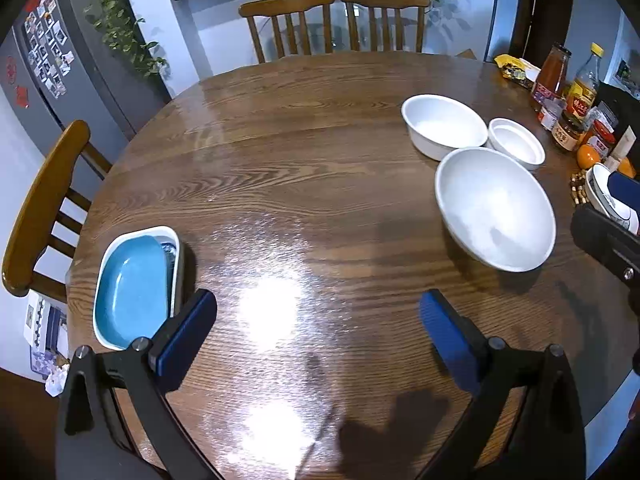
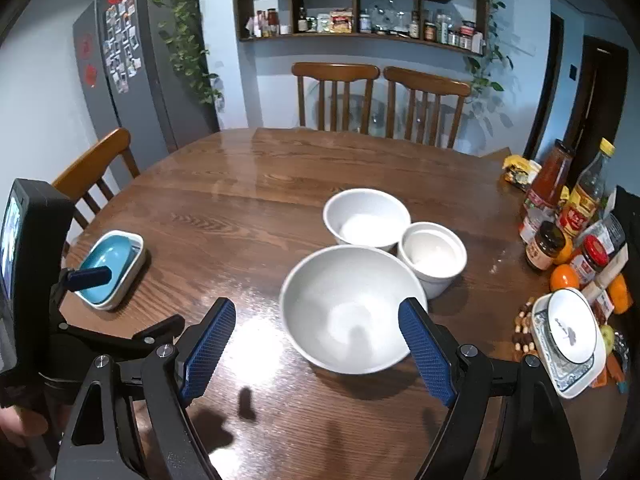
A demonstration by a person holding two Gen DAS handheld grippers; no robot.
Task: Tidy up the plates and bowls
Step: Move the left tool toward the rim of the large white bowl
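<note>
On the round wooden tabletop [image 2: 248, 184], both the left tool [image 1: 318, 320] and right tool [image 2: 316, 344] hang spread and empty, three white bowls [image 2: 352, 308] unstacked beside the condiment jars [image 2: 548, 246], the blue plate [image 2: 108, 264] already nested well apart.

Round wooden surface [image 2: 248, 208], glossy. Ahead of the right tool [image 2: 316, 344]: three white bowls [image 2: 352, 312] clustered, touching. Far left: blue dish nested in a white dish [image 2: 136, 258]. Right edge: bottles and jars [image 2: 560, 216], oranges [image 2: 564, 277], patterned plates [image 2: 576, 372].
</note>
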